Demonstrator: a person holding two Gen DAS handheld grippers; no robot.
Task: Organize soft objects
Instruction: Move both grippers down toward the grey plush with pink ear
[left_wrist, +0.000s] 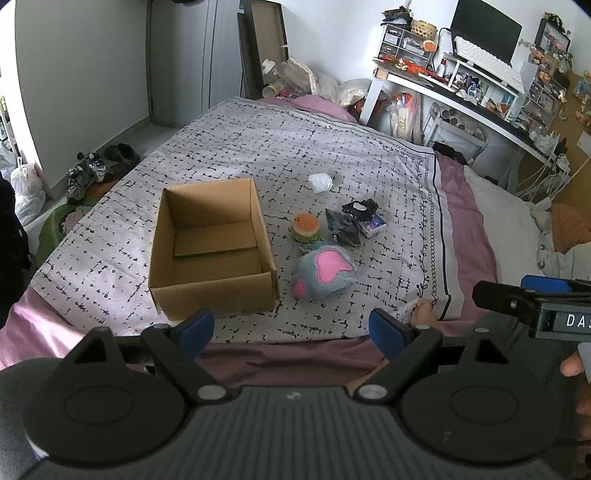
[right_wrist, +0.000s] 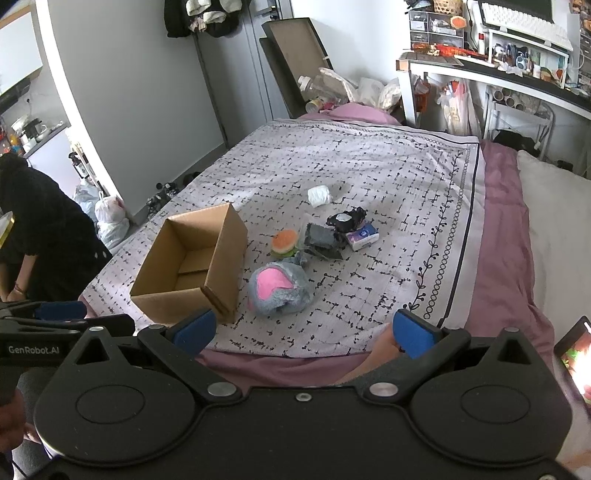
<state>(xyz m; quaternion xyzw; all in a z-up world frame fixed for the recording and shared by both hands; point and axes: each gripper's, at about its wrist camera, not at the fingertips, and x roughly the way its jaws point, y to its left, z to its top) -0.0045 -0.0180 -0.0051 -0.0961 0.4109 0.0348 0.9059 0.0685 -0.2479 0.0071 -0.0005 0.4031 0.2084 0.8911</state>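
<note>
**Sorting soft stuff on the bed, both grippers spread wide**

Looking down the left gripper (left_wrist: 291, 332), its blue-padded jaws are released, spread well apart with nothing between them. Same deal with the right gripper (right_wrist: 303, 332): jaws wide, gripping nothing. Both hover over the near edge of the bed, above the mauve sheet (left_wrist: 280, 358).

Ahead of the left jaws, a bit toward the left finger, sits the cardboard box (left_wrist: 214, 291), plain brown corrugated, rectangular, open on top, with a loose flat cardboard piece on its floor. From the right wrist the box (right_wrist: 221, 258) sits ahead of that gripper's left finger.

Just ahead of the gap between the jaws is the plush paw (left_wrist: 325, 271), fuzzy grey-blue fur, rounded and lumpy, with smooth pink pads. It sits just beside the box's right wall, not touching as far as I can see. Past it is the squishy burger (left_wrist: 306, 227), a round foam-looking thing with an orange bun and green layer. Right of that, a crinkly dark grey bag (left_wrist: 343, 225), a black scrunched item (left_wrist: 360, 208) and a small tissue pack (left_wrist: 373, 225), glossy white and purple, all bunched together. Farther out, alone, is a white wad (left_wrist: 320, 182) of soft crumpled material.

Everything rests on a pale quilt (left_wrist: 258, 147) printed with a black dash grid.
</note>
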